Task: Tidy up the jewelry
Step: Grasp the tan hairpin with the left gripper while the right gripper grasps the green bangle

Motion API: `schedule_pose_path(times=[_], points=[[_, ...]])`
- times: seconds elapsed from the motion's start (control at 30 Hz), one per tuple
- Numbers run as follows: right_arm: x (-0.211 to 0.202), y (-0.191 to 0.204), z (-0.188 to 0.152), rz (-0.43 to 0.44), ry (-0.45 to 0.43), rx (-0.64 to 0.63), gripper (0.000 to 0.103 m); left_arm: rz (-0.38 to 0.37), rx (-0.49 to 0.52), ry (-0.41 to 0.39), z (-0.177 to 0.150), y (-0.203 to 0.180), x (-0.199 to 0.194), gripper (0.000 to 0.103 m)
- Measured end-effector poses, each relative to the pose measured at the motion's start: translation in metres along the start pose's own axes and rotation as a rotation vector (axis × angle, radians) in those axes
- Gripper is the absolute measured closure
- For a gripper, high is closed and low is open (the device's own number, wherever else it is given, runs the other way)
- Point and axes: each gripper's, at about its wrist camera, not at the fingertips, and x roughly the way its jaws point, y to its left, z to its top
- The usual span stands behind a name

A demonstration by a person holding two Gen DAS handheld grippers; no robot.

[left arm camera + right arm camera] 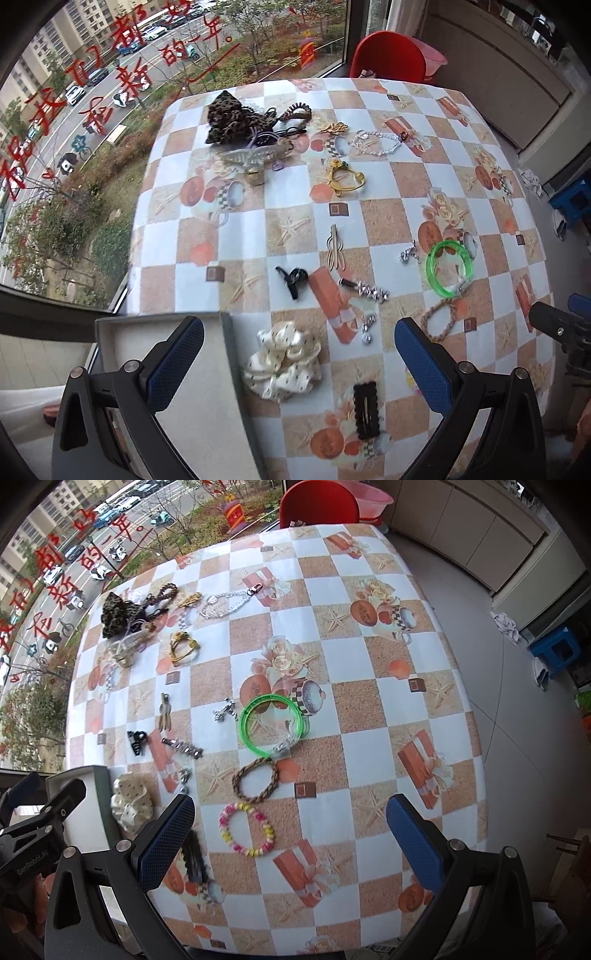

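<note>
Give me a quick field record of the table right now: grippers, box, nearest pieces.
left gripper: open, empty, above box edge and cream scrunchie
right gripper: open, empty, above pink-yellow bead bracelet
box: open, at table's near-left corner, no jewelry seen inside
green bangle: mid-table, apart from braided brown bracelet
far pile: leopard scrunchie, silver chain

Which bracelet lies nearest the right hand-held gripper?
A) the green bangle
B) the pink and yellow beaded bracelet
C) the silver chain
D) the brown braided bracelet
B: in the right wrist view the pink and yellow beaded bracelet lies just ahead of the open right hand-held gripper, closer than the brown braided bracelet or green bangle.
</note>
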Motion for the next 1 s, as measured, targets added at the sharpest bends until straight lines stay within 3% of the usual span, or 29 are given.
schedule_pose_path(times=[0.43,0.5,0.6,0.67,0.87,1.0], points=[[0.089,-0.015,0.045,-0.015,0.047,0.012,0.0,0.006,0.034,0.004,0.048,-0.018,0.097,0.002],[0.099,-0.016,0.051,-0.016,0.047,-0.001,0.003,0.002,0.048,0.018,0.052,-0.023,0.109,0.012],[0.114,-0.016,0.056,-0.019,0.053,-0.024,0.008,-0.006,0.052,0.037,0.056,-0.028,0.126,0.015],[0.122,-0.015,0.059,-0.015,0.058,-0.034,0.011,-0.011,0.056,0.056,0.057,-0.03,0.136,0.026],[0.142,-0.009,0.062,-0.013,0.077,-0.078,0.028,-0.013,0.063,0.086,0.058,-0.04,0.155,0.026],[0.147,0.003,0.06,-0.052,0.048,-0.12,0.03,-0.032,0.048,0.077,0.06,-0.046,0.158,0.028]])
